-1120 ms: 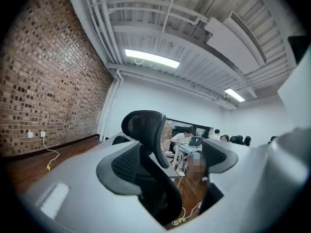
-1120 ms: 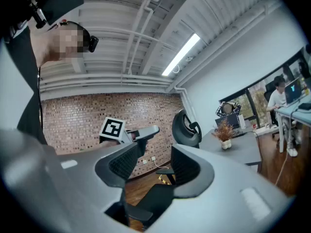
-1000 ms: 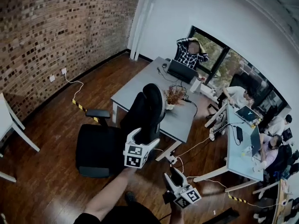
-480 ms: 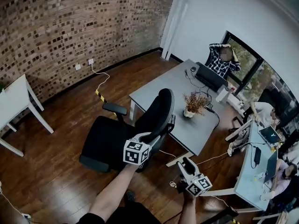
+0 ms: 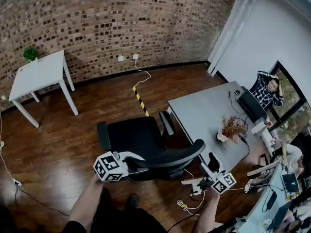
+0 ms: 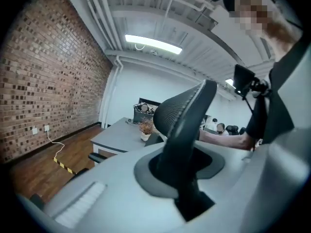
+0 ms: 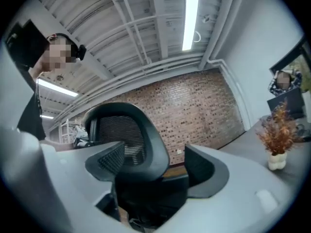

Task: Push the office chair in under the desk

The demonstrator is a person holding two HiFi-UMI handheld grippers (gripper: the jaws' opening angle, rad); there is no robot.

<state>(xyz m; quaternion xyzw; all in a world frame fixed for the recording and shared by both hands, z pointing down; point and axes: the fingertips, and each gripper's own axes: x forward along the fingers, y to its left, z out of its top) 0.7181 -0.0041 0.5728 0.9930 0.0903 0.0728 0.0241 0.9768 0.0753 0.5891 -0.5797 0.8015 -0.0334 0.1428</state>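
The left gripper [image 5: 136, 158] had just closed and sat clamped on the left end of the office chair's [image 5: 133, 137] backrest [image 5: 167, 157], the mesh rim running up between its jaws. The right gripper [image 7: 154, 165] was at the backrest's other end. Its jaws had just been opening and stood apart, with the rim between them; whether a pad touched the rim could not be told. The chair stood on the wood floor [image 5: 73, 130], out from under the grey worktop [image 5: 204, 115] and just beside its near corner, with one armrest [image 5: 166, 124] close to that edge. On the worktop stood a potted dried plant [image 5: 231, 129] and a laptop [image 5: 250, 106], with a person [image 5: 266, 92] seated at the far end. A white table [image 5: 41, 74] stood well apart by the brick wall [image 5: 121, 23].
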